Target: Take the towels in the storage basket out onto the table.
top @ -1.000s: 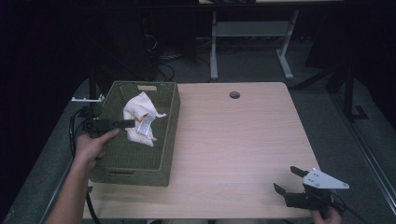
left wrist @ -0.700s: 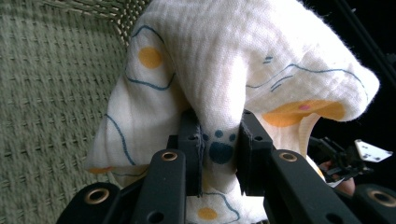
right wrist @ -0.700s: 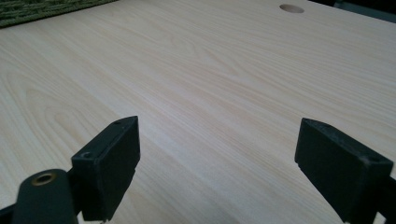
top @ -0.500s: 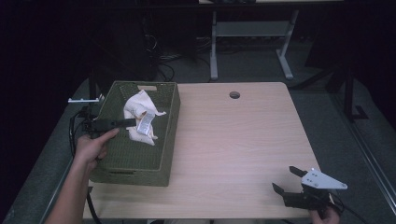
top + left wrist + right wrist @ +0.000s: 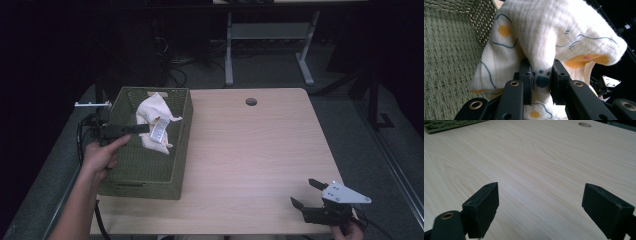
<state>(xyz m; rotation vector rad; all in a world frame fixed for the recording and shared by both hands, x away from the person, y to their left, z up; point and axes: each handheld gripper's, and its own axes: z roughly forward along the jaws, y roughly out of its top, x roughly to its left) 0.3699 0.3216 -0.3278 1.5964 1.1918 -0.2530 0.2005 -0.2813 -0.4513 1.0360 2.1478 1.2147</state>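
A cream cloth [image 5: 152,122] printed with orange dots and blue lines lies bunched in the far part of a green woven basket [image 5: 131,172] on the table's left side. My left gripper [image 5: 145,128] reaches in from the basket's left rim and is shut on a fold of the cloth [image 5: 541,50], pinched between its two black pads [image 5: 527,80]. My right gripper [image 5: 304,192] rests near the table's front right corner, open, with only bare wood between its fingers [image 5: 484,205].
The light wood table [image 5: 250,150] has a round cable hole [image 5: 251,101] near its far edge. The basket's corner [image 5: 446,125] lies far off in the right gripper view. A desk frame [image 5: 265,45] and cables stand on the dark floor beyond.
The cloth has shifted slightly inside the basket with my left gripper holding it. The right gripper has stayed near the front right corner, barely moved.
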